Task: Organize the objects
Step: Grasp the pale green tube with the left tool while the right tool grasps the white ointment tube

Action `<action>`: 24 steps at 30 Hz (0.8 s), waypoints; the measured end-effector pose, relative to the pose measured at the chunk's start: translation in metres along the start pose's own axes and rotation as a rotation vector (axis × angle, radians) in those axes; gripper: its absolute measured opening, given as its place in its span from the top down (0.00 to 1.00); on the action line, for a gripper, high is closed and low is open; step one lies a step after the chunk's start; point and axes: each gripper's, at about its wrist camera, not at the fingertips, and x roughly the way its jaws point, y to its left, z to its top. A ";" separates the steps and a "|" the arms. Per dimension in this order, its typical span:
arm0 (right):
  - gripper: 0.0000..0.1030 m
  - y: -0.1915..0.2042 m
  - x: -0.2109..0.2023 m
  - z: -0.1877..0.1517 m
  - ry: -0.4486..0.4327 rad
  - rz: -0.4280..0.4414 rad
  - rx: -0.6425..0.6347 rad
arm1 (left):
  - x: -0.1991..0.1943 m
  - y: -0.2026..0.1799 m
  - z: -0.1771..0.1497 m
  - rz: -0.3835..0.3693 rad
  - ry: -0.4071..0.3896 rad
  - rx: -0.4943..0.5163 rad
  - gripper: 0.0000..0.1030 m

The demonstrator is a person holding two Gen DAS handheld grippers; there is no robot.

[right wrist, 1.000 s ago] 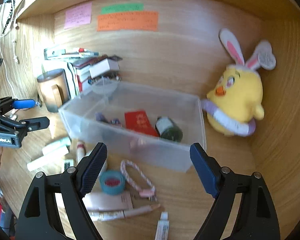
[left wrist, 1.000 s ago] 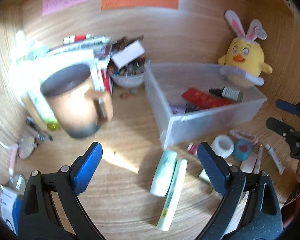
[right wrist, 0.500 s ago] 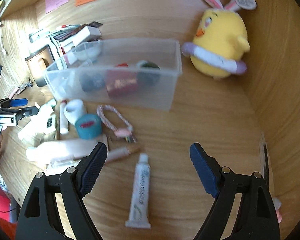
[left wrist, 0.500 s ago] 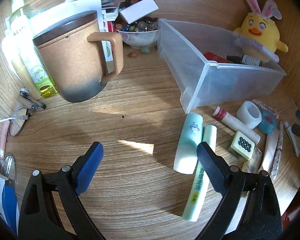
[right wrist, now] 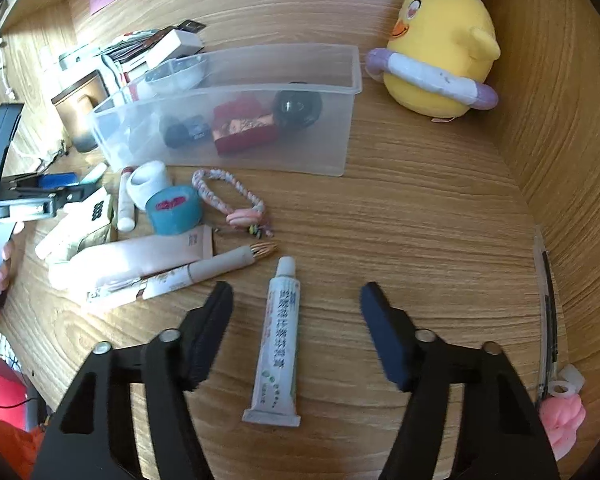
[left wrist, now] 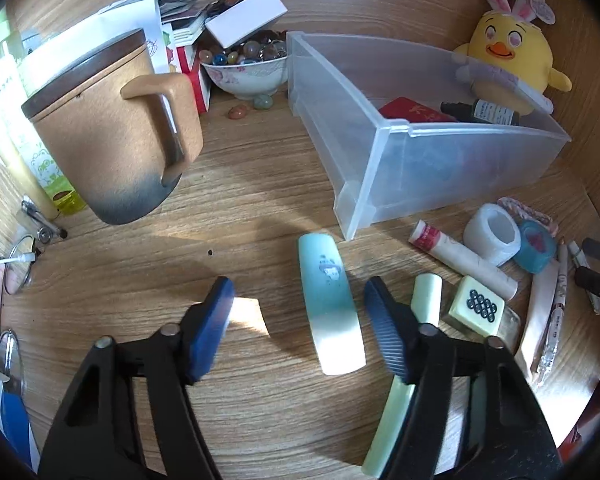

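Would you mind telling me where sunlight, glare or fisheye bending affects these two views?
Left wrist view: a bright sun patch lies on the wooden desk, the far left edge is blown out, and the clear plastic bin looks bowed. Right wrist view: softer light, sunlit streaks at lower left, wood grain curving strongly near the yellow plush chick.
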 end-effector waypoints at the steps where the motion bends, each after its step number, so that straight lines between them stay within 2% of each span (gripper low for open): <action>1: 0.50 0.002 -0.001 -0.001 -0.003 -0.007 -0.005 | 0.000 0.001 0.000 0.000 -0.005 0.000 0.46; 6: 0.66 0.005 -0.004 -0.006 -0.017 -0.014 -0.016 | -0.001 -0.002 0.001 0.001 -0.024 0.015 0.75; 10: 0.84 0.006 -0.004 -0.006 -0.024 -0.010 -0.020 | -0.003 -0.008 -0.002 0.012 -0.036 0.025 0.76; 11: 0.86 0.005 -0.004 -0.005 -0.024 -0.002 -0.017 | -0.004 -0.008 -0.003 0.012 -0.038 0.023 0.76; 24: 0.86 0.014 -0.023 0.018 -0.132 0.014 -0.030 | -0.050 -0.009 0.002 -0.007 -0.177 -0.051 0.76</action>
